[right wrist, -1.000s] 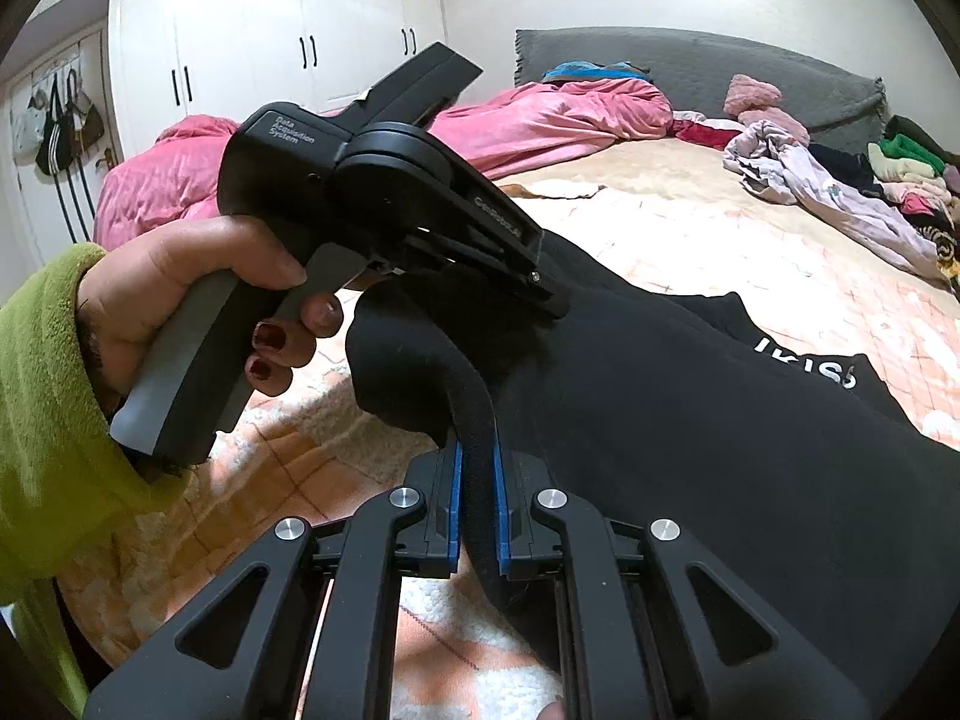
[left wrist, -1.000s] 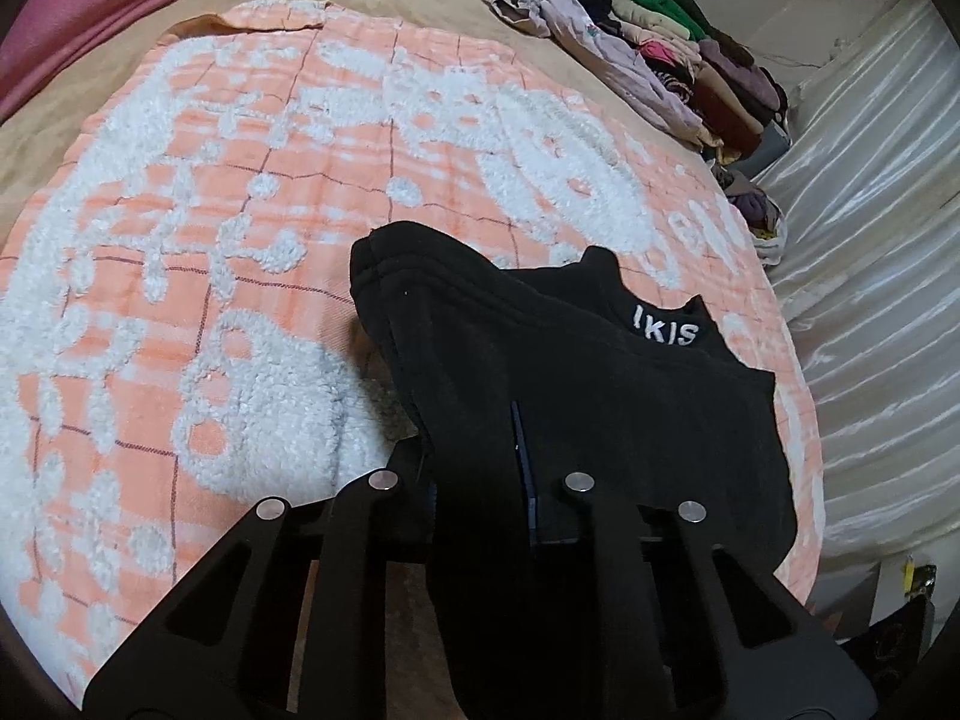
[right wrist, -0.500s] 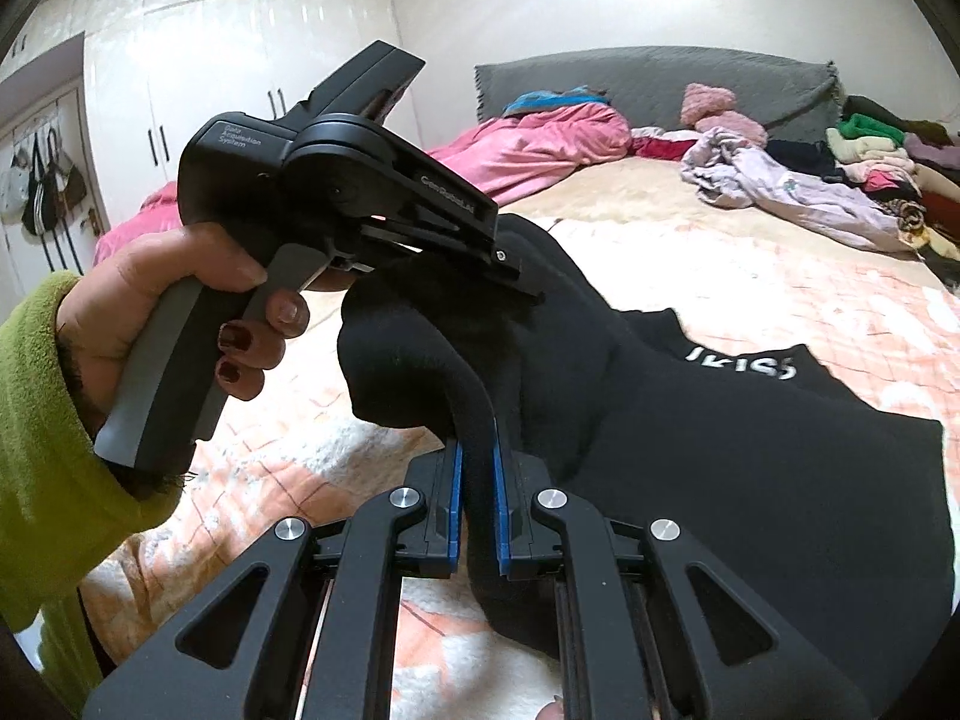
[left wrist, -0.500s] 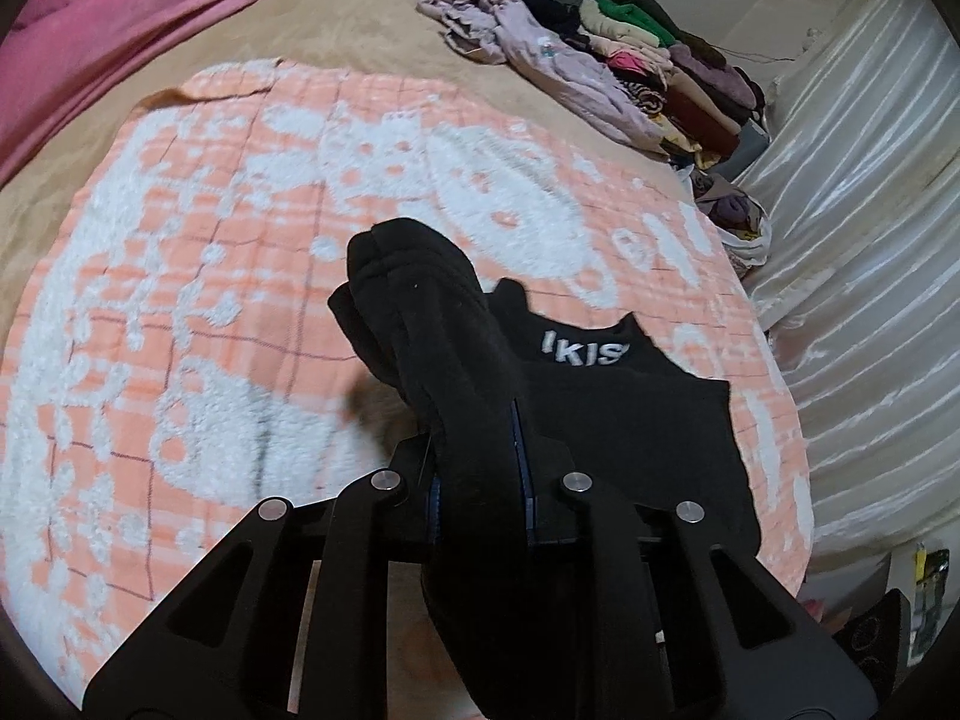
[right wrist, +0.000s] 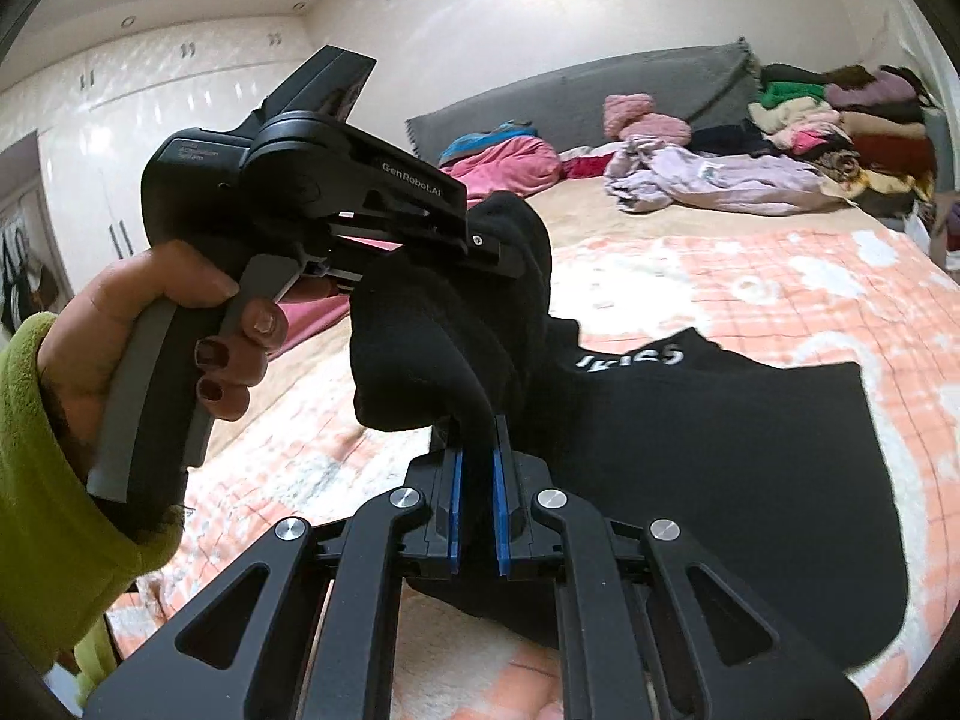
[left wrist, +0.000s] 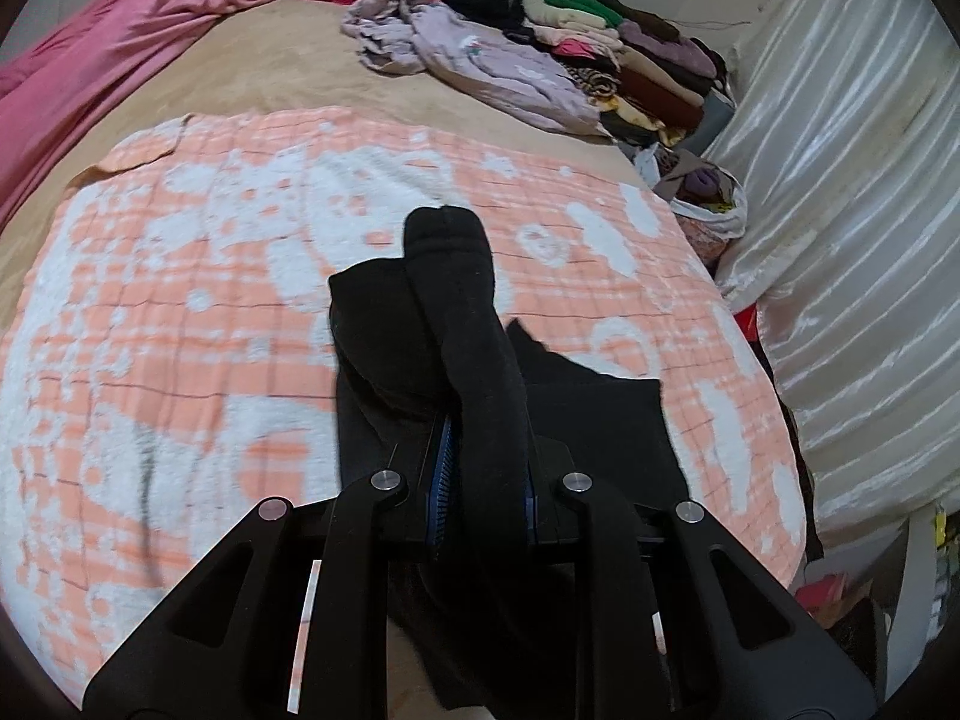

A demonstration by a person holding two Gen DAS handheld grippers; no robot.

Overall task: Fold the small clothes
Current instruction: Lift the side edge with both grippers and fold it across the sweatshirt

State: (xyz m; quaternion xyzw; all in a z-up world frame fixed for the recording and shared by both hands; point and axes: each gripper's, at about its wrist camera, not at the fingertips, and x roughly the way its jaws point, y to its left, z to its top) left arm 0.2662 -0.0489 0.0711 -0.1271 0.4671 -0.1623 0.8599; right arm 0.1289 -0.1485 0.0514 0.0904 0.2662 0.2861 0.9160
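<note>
Pinching black garment (right wrist: pixel 720 450) between hand-held grippers (right wrist: pixel 477 480).

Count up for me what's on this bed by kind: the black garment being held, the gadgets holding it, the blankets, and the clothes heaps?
Black garment: 1
Handheld grippers, left gripper and right gripper, both clamped on the garment: 2
Blankets, orange-and-white checked blanket and pink blanket: 2
Clothes heaps, lilac heap and stacked pile: 2
Total: 7

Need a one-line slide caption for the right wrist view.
Right gripper and left gripper, both shut on one black garment, lift it over the orange-and-white blanket.
</note>
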